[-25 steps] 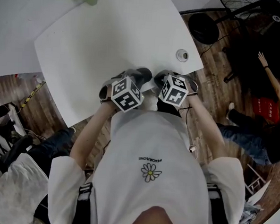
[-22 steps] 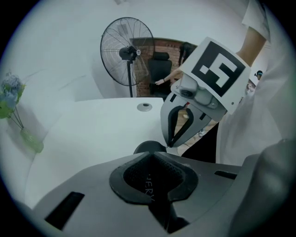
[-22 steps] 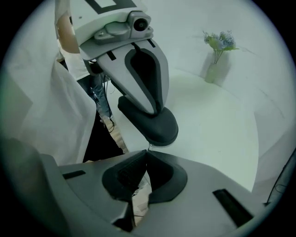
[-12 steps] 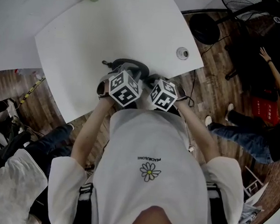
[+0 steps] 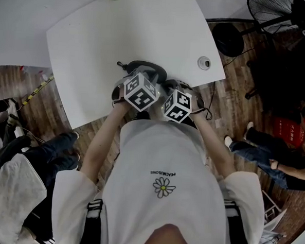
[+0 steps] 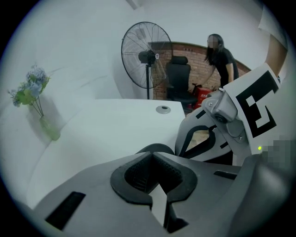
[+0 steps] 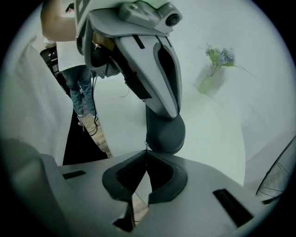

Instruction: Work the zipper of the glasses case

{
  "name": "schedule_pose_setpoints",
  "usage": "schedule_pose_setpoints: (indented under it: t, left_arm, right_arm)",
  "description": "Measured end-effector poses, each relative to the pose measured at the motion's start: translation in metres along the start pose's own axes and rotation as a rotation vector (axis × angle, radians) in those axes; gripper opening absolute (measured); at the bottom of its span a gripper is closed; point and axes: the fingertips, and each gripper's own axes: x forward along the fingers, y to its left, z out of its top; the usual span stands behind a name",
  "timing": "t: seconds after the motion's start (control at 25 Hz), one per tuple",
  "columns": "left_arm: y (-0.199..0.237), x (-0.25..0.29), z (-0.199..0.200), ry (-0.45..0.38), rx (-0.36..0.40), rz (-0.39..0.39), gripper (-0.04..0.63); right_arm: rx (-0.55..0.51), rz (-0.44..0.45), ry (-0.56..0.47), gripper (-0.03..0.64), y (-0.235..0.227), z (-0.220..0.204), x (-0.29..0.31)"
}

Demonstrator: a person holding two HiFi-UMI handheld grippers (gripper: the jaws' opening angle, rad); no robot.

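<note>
A dark oval glasses case (image 5: pixel 143 70) lies on the white table (image 5: pixel 95 43) close to its front edge. My left gripper (image 5: pixel 136 82) reaches down onto the case's near side. Its jaws are shut together on the rim of the case (image 6: pixel 156 148). My right gripper (image 5: pixel 167 91) comes in from the right, jaws shut, tips against the case (image 7: pixel 165 134). A thin zipper pull (image 7: pixel 147 144) is pinched at those tips. A small tab (image 5: pixel 120 66) sticks out of the case's far left end. The marker cubes hide most of both grippers in the head view.
A vase of flowers (image 6: pixel 42 121) stands at the table's far side. A round cable grommet (image 5: pixel 204 62) sits near the table's right corner. Beyond the table stand a floor fan (image 6: pixel 146 55) and an office chair (image 6: pixel 179 83). A person (image 6: pixel 223 55) is behind them.
The right gripper has slid left, so the two marker cubes now sit close together. The case, mostly covered a second ago, now shows beyond the cubes.
</note>
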Motion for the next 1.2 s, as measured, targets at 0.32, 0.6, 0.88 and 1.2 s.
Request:
schedule_pose_setpoints:
  t: [0.32,0.6,0.88,1.2]
  left_arm:
    - [0.011,0.001,0.004,-0.002,-0.039,-0.002,0.026]
    - [0.044,-0.041,0.060,-0.186,-0.095,0.065,0.026]
    - [0.108,-0.139,0.138,-0.549,-0.161,0.296,0.026]
    - [0.141,-0.265,0.156,-0.994,-0.325,0.569,0.025]
  right_arm:
    - [0.108,-0.017,-0.061,0.099,-0.024,0.002,-0.013]
    - [0.200,-0.244,-0.176,0.115,-0.114,0.019,-0.072]
    - [0.269,-0.515,-0.427,0.108,-0.203,0.070,-0.163]
    - [0.304,-0.698,-0.742,0.074,-0.232,0.129,-0.246]
